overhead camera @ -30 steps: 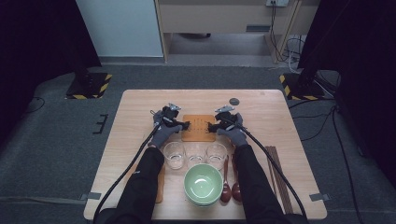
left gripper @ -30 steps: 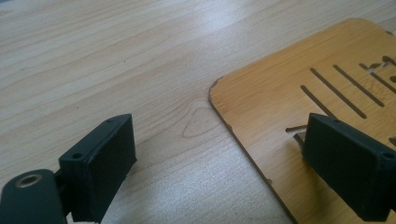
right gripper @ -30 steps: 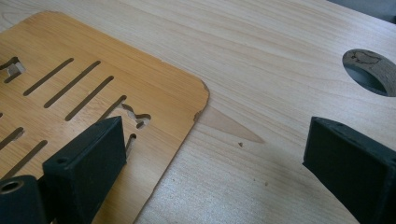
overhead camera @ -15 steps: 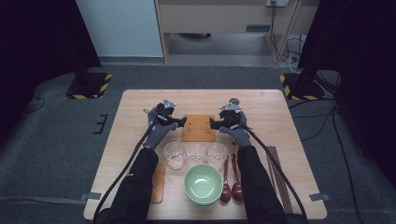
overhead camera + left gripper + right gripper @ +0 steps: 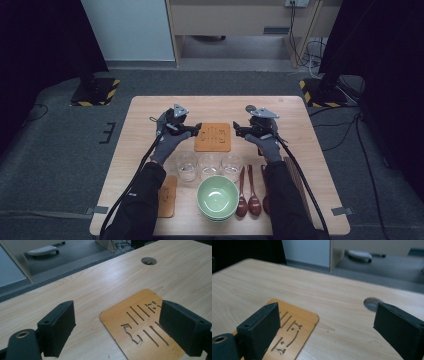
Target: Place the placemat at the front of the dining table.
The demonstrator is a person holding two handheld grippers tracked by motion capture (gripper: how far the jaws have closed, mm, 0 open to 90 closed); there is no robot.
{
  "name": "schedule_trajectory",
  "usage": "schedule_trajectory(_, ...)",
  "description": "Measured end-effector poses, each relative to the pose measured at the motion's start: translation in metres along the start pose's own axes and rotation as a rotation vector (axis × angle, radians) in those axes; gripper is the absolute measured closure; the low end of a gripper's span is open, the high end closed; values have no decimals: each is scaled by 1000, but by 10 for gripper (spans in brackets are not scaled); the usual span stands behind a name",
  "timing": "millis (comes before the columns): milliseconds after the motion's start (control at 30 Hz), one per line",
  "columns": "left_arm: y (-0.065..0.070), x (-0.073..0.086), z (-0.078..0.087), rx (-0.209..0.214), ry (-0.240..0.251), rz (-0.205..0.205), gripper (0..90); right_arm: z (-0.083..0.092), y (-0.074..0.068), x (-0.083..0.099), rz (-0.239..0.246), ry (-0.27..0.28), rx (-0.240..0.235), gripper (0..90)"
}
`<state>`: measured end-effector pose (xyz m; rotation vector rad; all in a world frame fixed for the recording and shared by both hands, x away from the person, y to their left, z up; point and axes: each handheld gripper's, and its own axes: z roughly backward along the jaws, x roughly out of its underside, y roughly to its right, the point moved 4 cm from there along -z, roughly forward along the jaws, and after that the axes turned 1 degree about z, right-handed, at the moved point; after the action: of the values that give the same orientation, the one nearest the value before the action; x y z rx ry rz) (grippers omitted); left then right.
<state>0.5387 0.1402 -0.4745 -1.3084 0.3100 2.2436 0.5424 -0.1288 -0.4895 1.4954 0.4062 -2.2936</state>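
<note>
Both tools, left tool [image 5: 199,128] and right tool [image 5: 235,131], have drawn apart, released and empty, leaving the wooden mat [image 5: 213,137] on the worktop [image 5: 150,112]; left jaws have just been closing slightly.

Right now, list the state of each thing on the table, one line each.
left gripper: open, empty, jaws just closing slightly.
right gripper: open, empty.
wooden mat: flat, between the grippers, untouched.
three glasses: upright, empty.
green bowl: upright, empty.
spoons: lying beside the bowl.

Your wooden mat [image 5: 213,137] sits flat mid-table.
It's an orange-brown rounded rectangle with cut-out slots and figures, lying at twelve o'clock from the three glasses [image 5: 209,164], apart from them.
</note>
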Motion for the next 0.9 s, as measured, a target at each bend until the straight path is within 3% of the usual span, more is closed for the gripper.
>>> schedule_trajectory(67, 2, -3, 10, 8, 23, 9, 141, 10, 1, -3, -8, 15, -8, 53)
schedule_trajectory(367, 11, -4, 51, -3, 90, 7, 162, 51, -1, -3, 81, 54, 9, 205)
schedule_trajectory(500, 16, 5, 68, -3, 116, 8, 168, 63, -4, -2, 105, 73, 5, 248)
schedule_trajectory(600, 18, 16, 82, 8, 133, 30, 176, 77, -9, 0, 131, 90, -8, 331)
schedule_trajectory(767, 19, 32, 100, -17, 142, 32, 225, 93, -14, 4, 175, 114, -1, 347)
schedule_trajectory(900, 23, 41, 114, -36, 144, 40, 264, 102, -19, 8, 206, 104, -22, 345)
